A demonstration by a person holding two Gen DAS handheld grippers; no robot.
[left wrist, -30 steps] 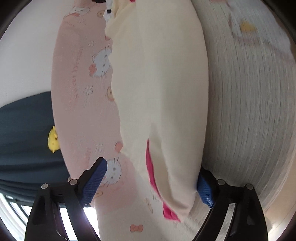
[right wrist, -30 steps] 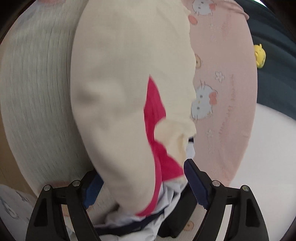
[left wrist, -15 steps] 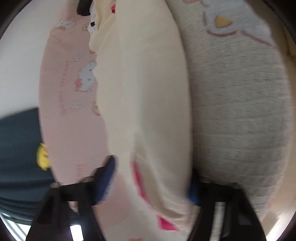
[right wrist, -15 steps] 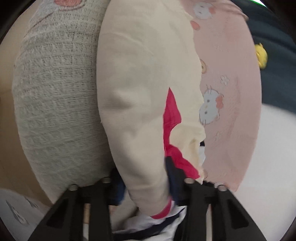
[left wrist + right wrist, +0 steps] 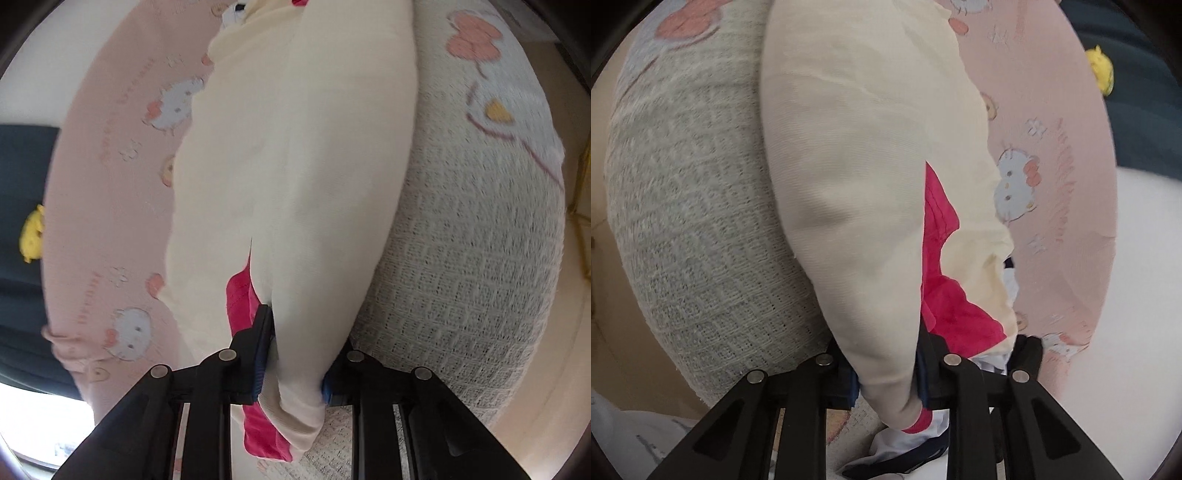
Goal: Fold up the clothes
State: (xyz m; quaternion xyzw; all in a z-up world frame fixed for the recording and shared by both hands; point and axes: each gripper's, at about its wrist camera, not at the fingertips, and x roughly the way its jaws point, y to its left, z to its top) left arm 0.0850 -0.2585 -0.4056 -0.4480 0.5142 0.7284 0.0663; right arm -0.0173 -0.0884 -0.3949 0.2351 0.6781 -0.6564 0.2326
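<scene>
Left gripper [image 5: 297, 354] fingers pinching a fold of the cream garment [image 5: 295, 166]; right gripper [image 5: 886, 363] fingers likewise clamped on the cream garment [image 5: 857, 192], pink trim [image 5: 945, 295] showing beside. Spread between a pink cat-print cloth [image 5: 110, 206] and a grey waffle-knit blanket [image 5: 472, 258], overlapping both. Dark fabric with a yellow toy [image 5: 1100, 68] beyond. Compared with a second ago: both pairs of fingers closed in from wide apart, now gripping cloth.
</scene>
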